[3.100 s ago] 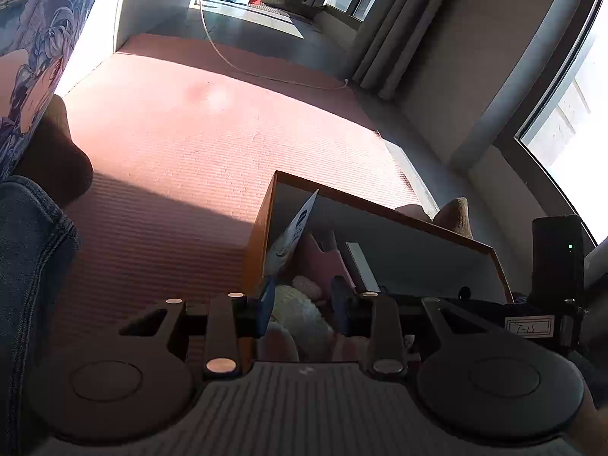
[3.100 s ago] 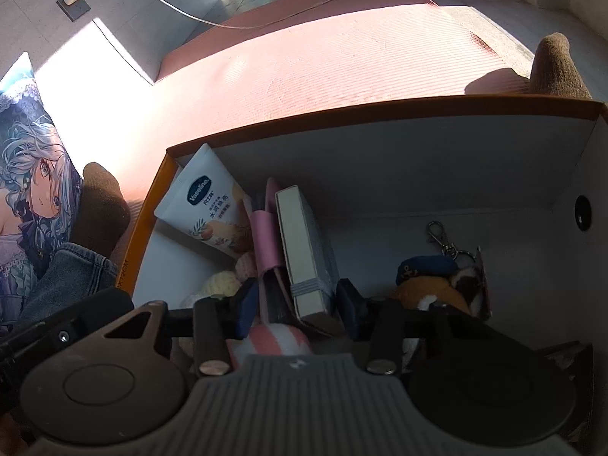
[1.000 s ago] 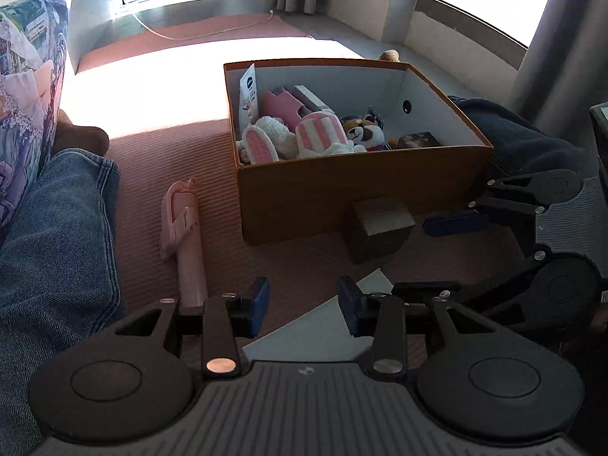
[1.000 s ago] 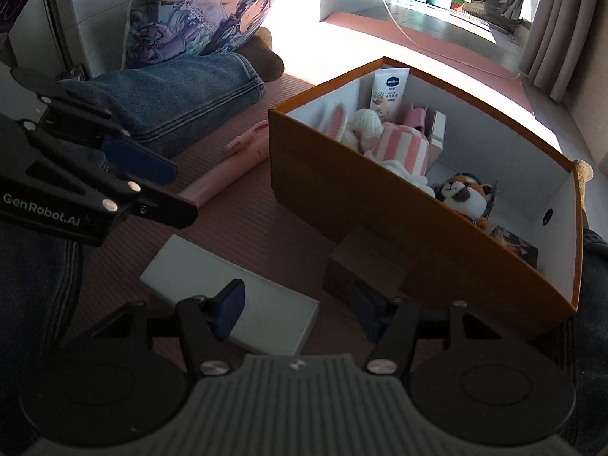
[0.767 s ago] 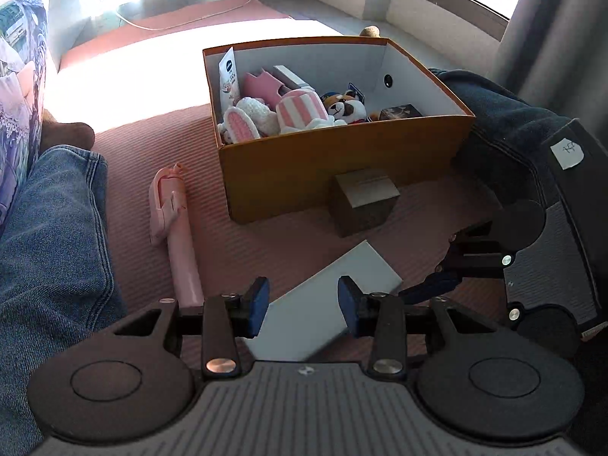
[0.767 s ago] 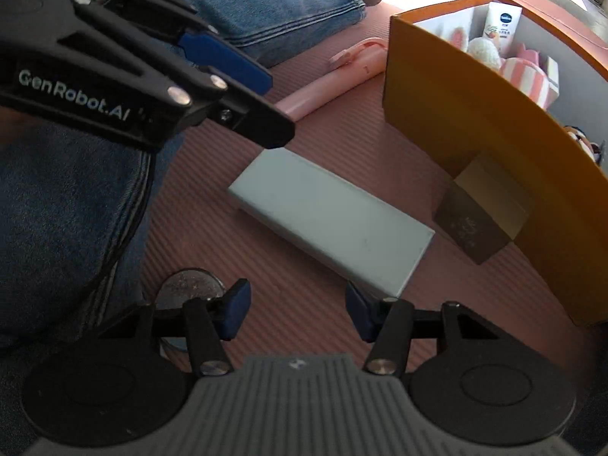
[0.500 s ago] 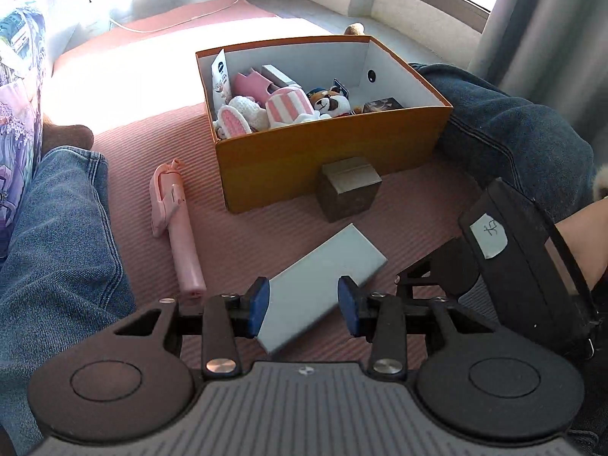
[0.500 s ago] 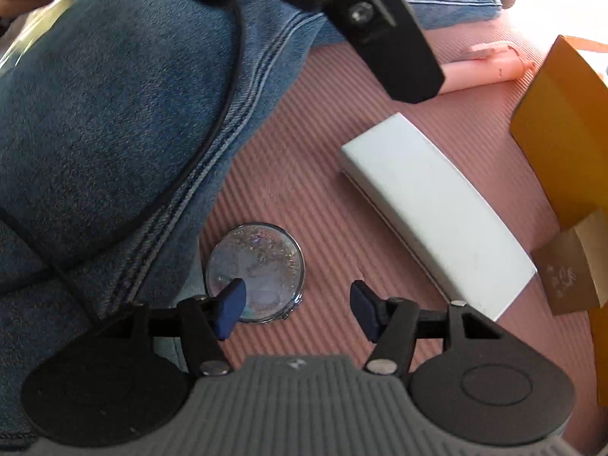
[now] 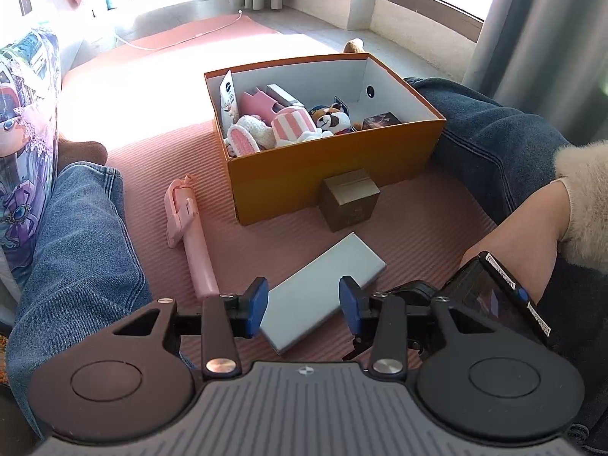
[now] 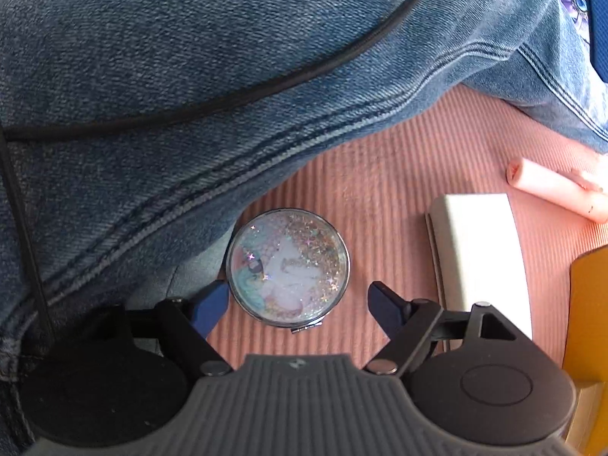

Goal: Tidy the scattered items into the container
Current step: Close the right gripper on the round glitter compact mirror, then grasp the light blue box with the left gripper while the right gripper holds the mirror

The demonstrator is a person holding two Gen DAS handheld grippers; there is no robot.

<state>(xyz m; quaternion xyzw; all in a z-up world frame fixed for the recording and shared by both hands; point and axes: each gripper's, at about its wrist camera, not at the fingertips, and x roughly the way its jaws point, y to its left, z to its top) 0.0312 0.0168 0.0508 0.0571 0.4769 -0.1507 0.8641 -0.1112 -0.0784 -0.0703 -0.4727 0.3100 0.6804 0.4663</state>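
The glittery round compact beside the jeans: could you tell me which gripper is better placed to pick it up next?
Right. The right gripper points down at the compact, its opening jaws flanking it; the left gripper hangs over the grey box.

round glittery compact flat on pink mat, beside white case, near orange box

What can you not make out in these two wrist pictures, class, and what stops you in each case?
- Round glittery case, right wrist view: its left edge is tucked under the denim leg, and the right gripper, jaws opening, cuts off its lower rim.
- White flat box, left wrist view: its near end is hidden by the left gripper.
- Orange box, left wrist view: the floor inside is covered by plush toys.
- Tube label: too small to read.
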